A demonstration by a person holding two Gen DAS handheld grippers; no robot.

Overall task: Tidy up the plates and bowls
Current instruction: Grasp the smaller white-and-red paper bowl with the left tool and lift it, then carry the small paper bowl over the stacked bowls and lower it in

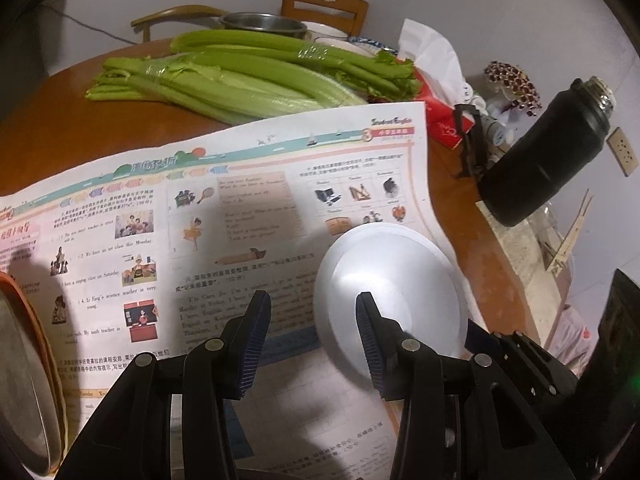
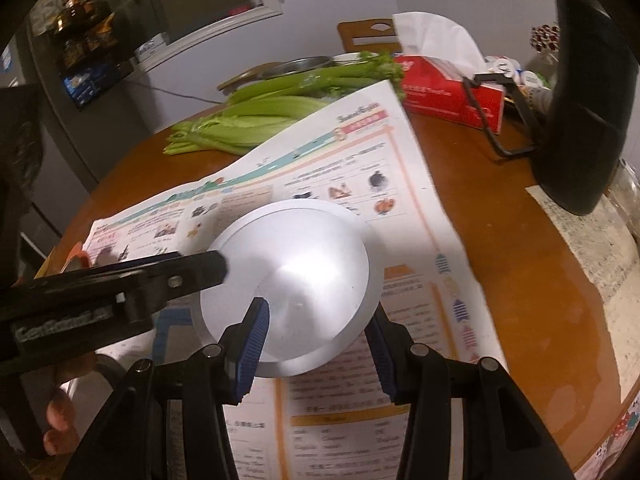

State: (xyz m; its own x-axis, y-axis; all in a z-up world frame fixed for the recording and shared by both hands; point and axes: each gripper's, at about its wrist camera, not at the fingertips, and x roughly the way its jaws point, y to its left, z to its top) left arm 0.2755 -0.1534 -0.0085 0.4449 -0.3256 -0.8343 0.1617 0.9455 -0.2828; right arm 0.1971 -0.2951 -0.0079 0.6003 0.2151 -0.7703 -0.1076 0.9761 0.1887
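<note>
Hovering over an upturned bowl [image 2: 290,276], both your hand-held grippers point steeply down at the table [image 2: 532,276]. The bowl is smooth, matte silvery-white, round, domed with a flat base facing up and a thin flared rim; it lies rim-down on a printed newspaper sheet [image 2: 400,184] spread across the glossy brown wooden table. Your right hand-held gripper [image 2: 316,344] has its ribbed blue pads apart, one pad over the bowl's near side, the other at its right rim; I cannot tell whether either pad touches it. Your left hand-held gripper [image 1: 314,344] also stands apart, nothing clamped: in the left wrist view its right pad overlaps the bowl [image 1: 392,284] and its left pad sits over bare newspaper [image 1: 240,208]. In the right wrist view the left hand-held gripper's black finger [image 2: 192,270] reaches in from the left up to the bowl's left edge. Behind the paper lie long, ribbed, pale green celery stalks [image 1: 240,76], bundled with clear tape. Further back sit a shiny steel basin [image 1: 262,24] and a wooden chair back [image 1: 324,4]. To the right there is a red cardboard tissue box [image 2: 452,92] with white tissue sticking up, and a matte black cylindrical flask [image 1: 548,152] with a loop strap. At the far left edge of the left wrist view an orange-rimmed round dish [image 1: 28,372] is partly cut off. Fingers of your hand [image 2: 60,412] show at the lower left of the right wrist view.
</note>
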